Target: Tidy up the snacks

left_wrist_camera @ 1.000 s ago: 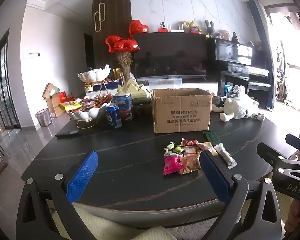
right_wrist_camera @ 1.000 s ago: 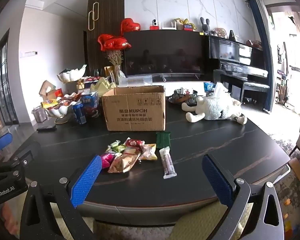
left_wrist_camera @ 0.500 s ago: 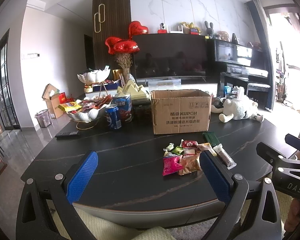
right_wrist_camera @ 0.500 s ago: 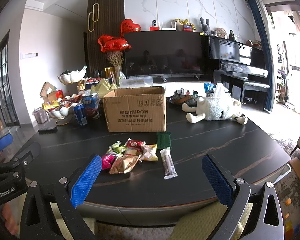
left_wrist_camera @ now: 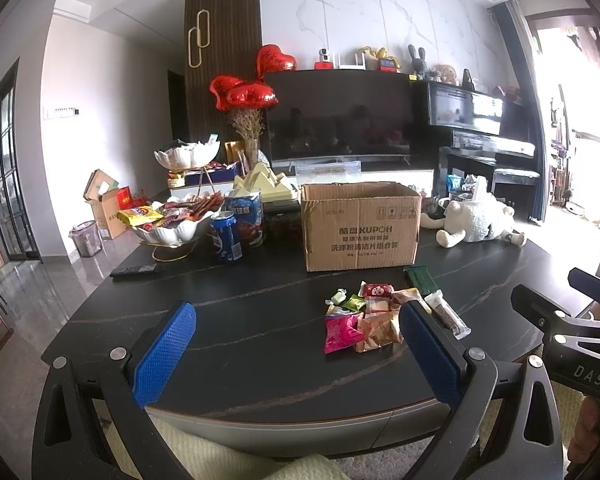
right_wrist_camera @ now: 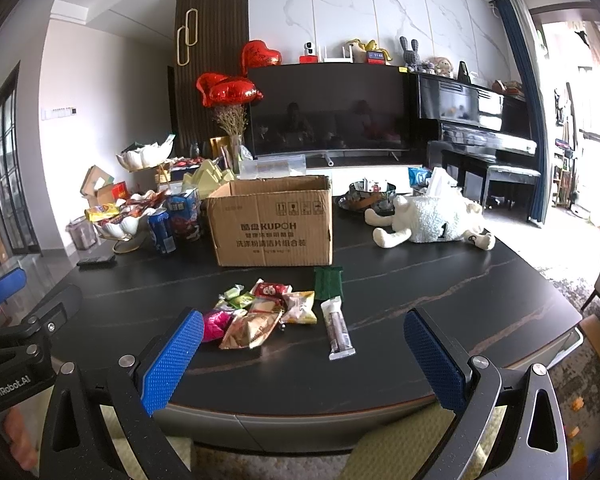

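Observation:
A pile of small snack packets (left_wrist_camera: 364,316) lies on the dark table (left_wrist_camera: 236,320), also in the right wrist view (right_wrist_camera: 264,312). A long bar in clear wrap (right_wrist_camera: 338,330) and a dark green packet (right_wrist_camera: 329,282) lie beside it. An open cardboard box (left_wrist_camera: 360,226) stands behind the pile, also in the right wrist view (right_wrist_camera: 274,220). My left gripper (left_wrist_camera: 296,354) is open and empty, near the table's front edge, left of the pile. My right gripper (right_wrist_camera: 304,358) is open and empty, just in front of the pile.
A white bowl stand full of snacks (left_wrist_camera: 172,228), a blue can (left_wrist_camera: 226,236), a blue carton (left_wrist_camera: 246,218) and a remote (left_wrist_camera: 134,270) sit at the left. A white plush toy (right_wrist_camera: 432,222) and a dark bowl (right_wrist_camera: 370,194) are at the right.
Both grippers have crept slightly forward toward the table. Both stay open; the snacks and box have not moved.

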`<action>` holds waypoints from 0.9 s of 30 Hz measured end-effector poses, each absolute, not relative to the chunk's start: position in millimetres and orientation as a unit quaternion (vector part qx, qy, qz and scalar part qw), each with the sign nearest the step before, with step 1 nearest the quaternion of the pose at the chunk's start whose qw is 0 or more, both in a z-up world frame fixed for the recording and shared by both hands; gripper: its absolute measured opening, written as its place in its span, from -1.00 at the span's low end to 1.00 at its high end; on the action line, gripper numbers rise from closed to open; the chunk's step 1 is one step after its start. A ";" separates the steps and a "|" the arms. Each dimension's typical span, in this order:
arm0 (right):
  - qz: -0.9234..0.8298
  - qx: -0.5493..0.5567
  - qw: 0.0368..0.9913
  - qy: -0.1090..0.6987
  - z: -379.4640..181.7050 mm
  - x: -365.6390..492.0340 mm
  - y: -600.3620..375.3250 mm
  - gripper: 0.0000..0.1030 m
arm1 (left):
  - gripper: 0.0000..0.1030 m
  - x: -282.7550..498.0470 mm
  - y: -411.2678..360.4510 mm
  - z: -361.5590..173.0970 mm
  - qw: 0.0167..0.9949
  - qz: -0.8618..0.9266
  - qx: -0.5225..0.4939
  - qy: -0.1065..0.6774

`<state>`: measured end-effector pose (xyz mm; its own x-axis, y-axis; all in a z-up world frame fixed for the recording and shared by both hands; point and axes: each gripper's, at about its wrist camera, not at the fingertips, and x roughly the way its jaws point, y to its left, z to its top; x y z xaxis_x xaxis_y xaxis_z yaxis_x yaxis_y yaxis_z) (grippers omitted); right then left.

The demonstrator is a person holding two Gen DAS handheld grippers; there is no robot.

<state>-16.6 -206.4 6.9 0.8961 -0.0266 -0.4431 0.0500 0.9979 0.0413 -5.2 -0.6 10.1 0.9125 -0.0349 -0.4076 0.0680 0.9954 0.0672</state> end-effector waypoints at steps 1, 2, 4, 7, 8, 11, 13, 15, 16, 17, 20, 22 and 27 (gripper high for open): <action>-0.020 0.026 0.973 0.227 7.5 -17.0 -206.3 0.97 | 1.00 -5.3 -0.5 9.9 0.977 -0.027 0.040 0.207; -0.020 0.025 0.973 0.227 7.1 -17.0 -206.3 0.97 | 1.00 -5.2 -0.4 10.0 0.977 -0.027 0.040 0.208; -0.019 0.026 0.973 0.227 7.4 -17.2 -206.4 0.97 | 1.00 -5.3 -0.5 10.0 0.977 -0.027 0.040 0.207; -0.019 0.026 0.974 0.226 7.7 -17.7 -206.4 0.97 | 1.00 -5.4 -0.6 9.9 0.977 -0.027 0.040 0.208; -0.019 0.026 0.974 0.226 8.0 -17.8 -206.6 0.97 | 1.00 -5.5 -0.6 9.8 0.977 -0.027 0.040 0.207; -0.019 0.026 0.974 0.225 6.9 -17.4 -205.1 0.97 | 1.00 -5.7 -1.0 10.3 0.977 -0.027 0.040 0.207; -0.020 0.027 0.974 0.225 6.9 -17.5 -205.3 0.97 | 1.00 -5.6 -0.7 9.7 0.977 -0.027 0.040 0.207; -0.019 0.026 0.974 0.225 7.4 -17.4 -204.9 0.97 | 1.00 -5.7 -0.5 9.5 0.977 -0.027 0.040 0.207; -0.020 0.027 0.974 0.225 6.9 -17.7 -205.6 0.97 | 1.00 -5.7 -0.5 9.6 0.977 -0.027 0.039 0.207; -0.019 0.027 0.974 0.225 6.9 -17.6 -205.7 0.97 | 1.00 -5.8 -0.6 9.4 0.977 -0.026 0.039 0.207; -0.020 0.027 0.974 0.224 6.8 -17.8 -205.7 0.97 | 1.00 -6.0 -0.7 9.1 0.977 -0.026 0.040 0.207; -0.019 0.027 0.974 0.224 6.8 -17.9 -205.6 0.97 | 1.00 -6.0 -0.4 9.1 0.977 -0.027 0.039 0.207; -0.020 0.026 0.974 0.224 6.9 -18.3 -205.3 0.97 | 1.00 -6.6 -1.1 9.9 0.977 -0.027 0.039 0.207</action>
<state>-18.3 -205.3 6.9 0.8987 -0.0266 -0.4377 0.0501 0.9978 0.0423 -6.6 -1.1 9.9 0.9132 -0.0359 -0.4059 0.0680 0.9956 0.0648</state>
